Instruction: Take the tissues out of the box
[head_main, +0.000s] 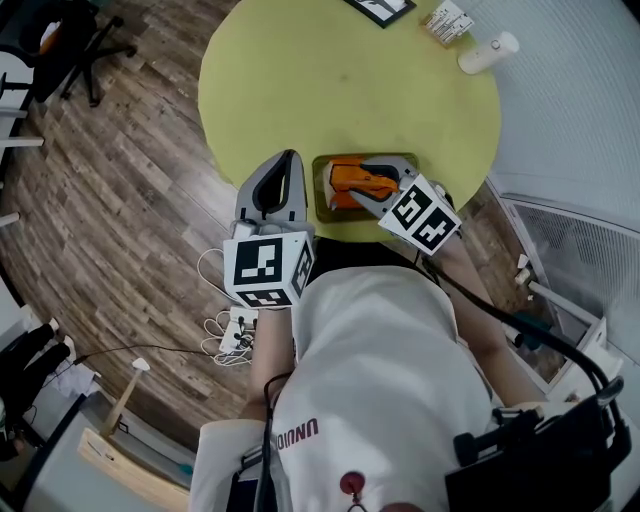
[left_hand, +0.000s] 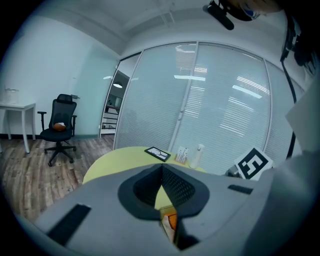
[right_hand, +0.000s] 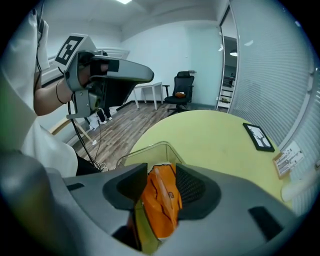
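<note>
Nothing reads clearly: red letters (head_main: 297, 432) on the white shirt (head_main: 380, 340), lower middle of the head view, and a round mark (right_hand: 170, 195) on the orange pack (right_hand: 159, 210) are illegible.

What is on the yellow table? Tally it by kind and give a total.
Clear box: 1
Orange tissue pack: 1
Black picture frame: 1
Card stand: 1
White bottle: 1
Total: 5

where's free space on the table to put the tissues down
The whole middle of the table is bare, from the clear box at the near edge to the picture frame, card stand and white bottle at the far rim. Crowded only at the box, where the right gripper straddles the tissue pack.
</note>
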